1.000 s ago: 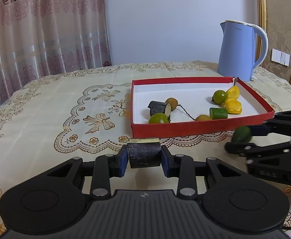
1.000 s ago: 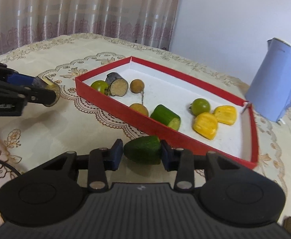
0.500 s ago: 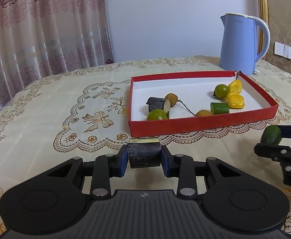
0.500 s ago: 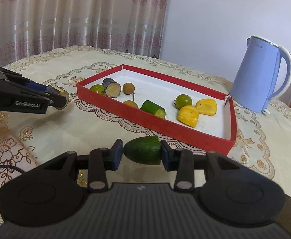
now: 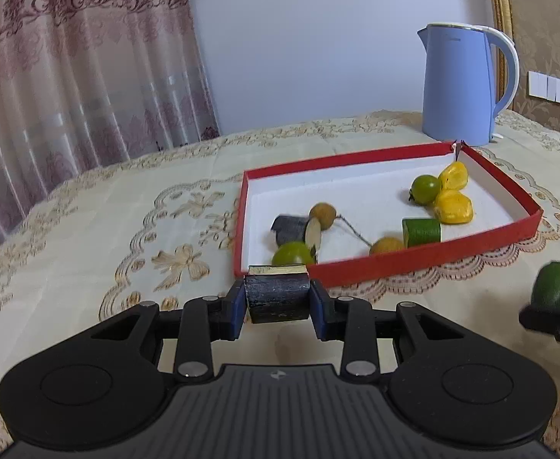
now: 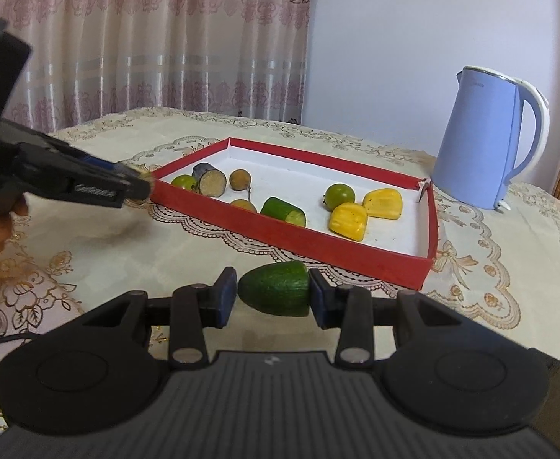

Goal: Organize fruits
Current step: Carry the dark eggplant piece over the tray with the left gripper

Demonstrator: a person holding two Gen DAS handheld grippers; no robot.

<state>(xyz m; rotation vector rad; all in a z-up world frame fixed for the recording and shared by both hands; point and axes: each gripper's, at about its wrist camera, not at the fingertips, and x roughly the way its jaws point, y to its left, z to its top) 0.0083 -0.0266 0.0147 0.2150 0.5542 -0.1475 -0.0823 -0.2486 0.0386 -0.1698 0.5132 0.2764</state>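
Observation:
My left gripper (image 5: 278,298) is shut on a dark sugarcane piece (image 5: 277,298), held in front of the red tray's near left corner (image 5: 356,267). My right gripper (image 6: 273,293) is shut on a green cucumber end (image 6: 274,293), held above the cloth before the tray's near wall (image 6: 318,241). In the tray lie another dark piece (image 5: 289,227), two green tomatoes (image 5: 425,188), two brown longans on a stem (image 5: 322,213), a cut cucumber chunk (image 5: 420,231) and two yellow pieces (image 5: 452,208). The right gripper with its cucumber also shows in the left wrist view (image 5: 551,287).
A blue electric kettle (image 5: 459,84) stands behind the tray's far right corner. A lace-patterned cloth (image 5: 107,237) covers the table. Curtains hang at the back left. The left gripper and a hand show at the left of the right wrist view (image 6: 69,183).
Both grippers have pulled back and up from the tray, still holding their pieces. The right gripper has slid toward the right edge of the left wrist view.

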